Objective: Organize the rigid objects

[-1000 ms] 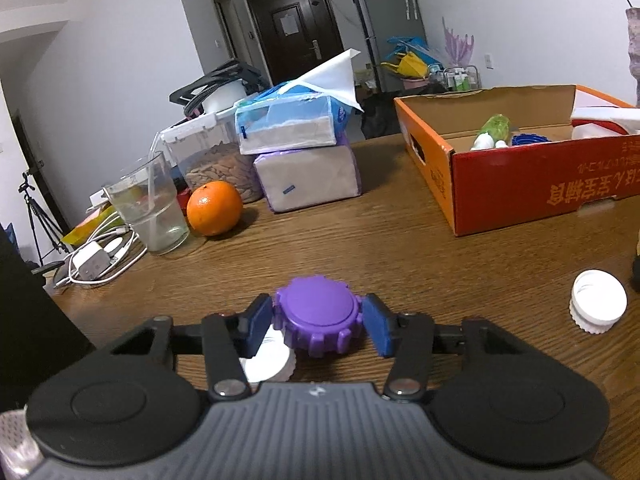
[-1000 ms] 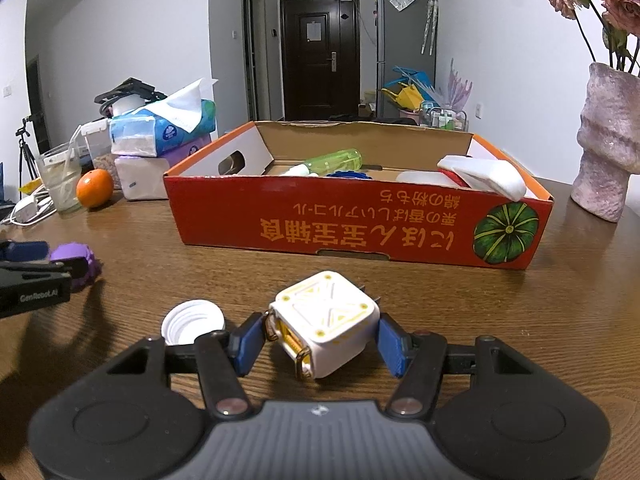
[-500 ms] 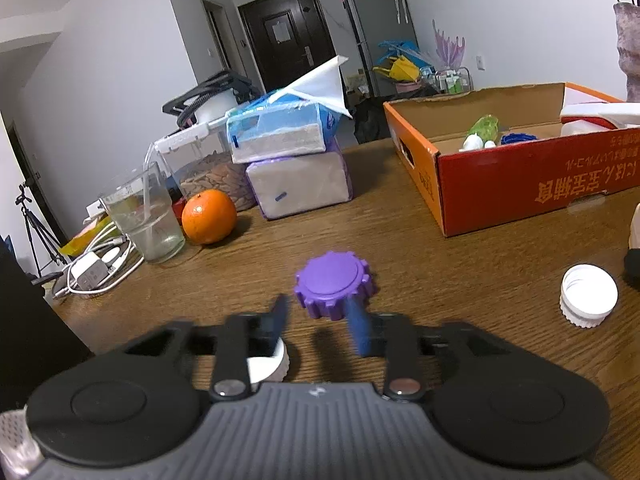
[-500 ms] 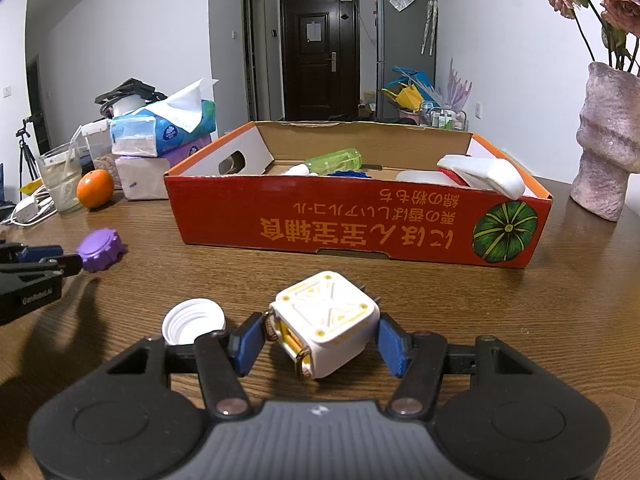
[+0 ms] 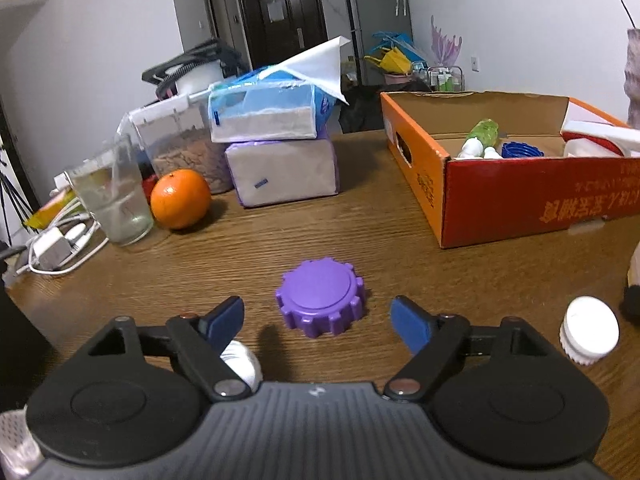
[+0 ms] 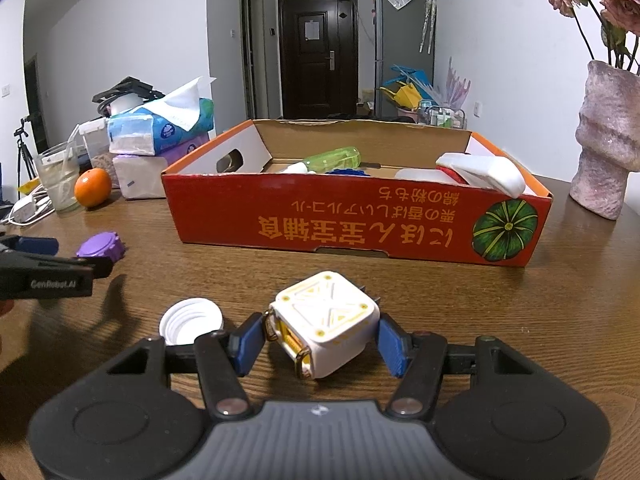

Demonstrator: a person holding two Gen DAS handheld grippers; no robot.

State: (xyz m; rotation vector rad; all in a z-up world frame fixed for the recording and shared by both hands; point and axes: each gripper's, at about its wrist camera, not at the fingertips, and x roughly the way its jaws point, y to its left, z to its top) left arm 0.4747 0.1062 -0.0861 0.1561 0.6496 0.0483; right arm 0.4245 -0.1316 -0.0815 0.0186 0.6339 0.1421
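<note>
A purple toothed lid (image 5: 320, 304) lies flat on the wooden table, level with the fingertips of my left gripper (image 5: 318, 314). Its jaws are opening and the blue pads stand well clear of the lid on both sides. From the right wrist view the lid (image 6: 100, 245) shows at far left beside the left gripper's finger (image 6: 44, 276). My right gripper (image 6: 322, 332) is shut on a white cube-shaped charger (image 6: 324, 320) with yellow trim, held tilted just above the table. The orange cardboard box (image 6: 360, 228) stands behind it, holding a green bottle and white items.
A white cap (image 6: 191, 320) lies left of the charger and another white cap (image 5: 240, 362) sits under the left finger. At the left stand an orange (image 5: 181, 199), a glass (image 5: 116, 200), tissue packs (image 5: 276, 120) and cables (image 5: 52, 248). A pink vase (image 6: 608, 148) stands far right.
The left gripper let go of the purple lid, spread its jaws and drew back a little; the lid now rests on the table. The right gripper and charger kept still.
</note>
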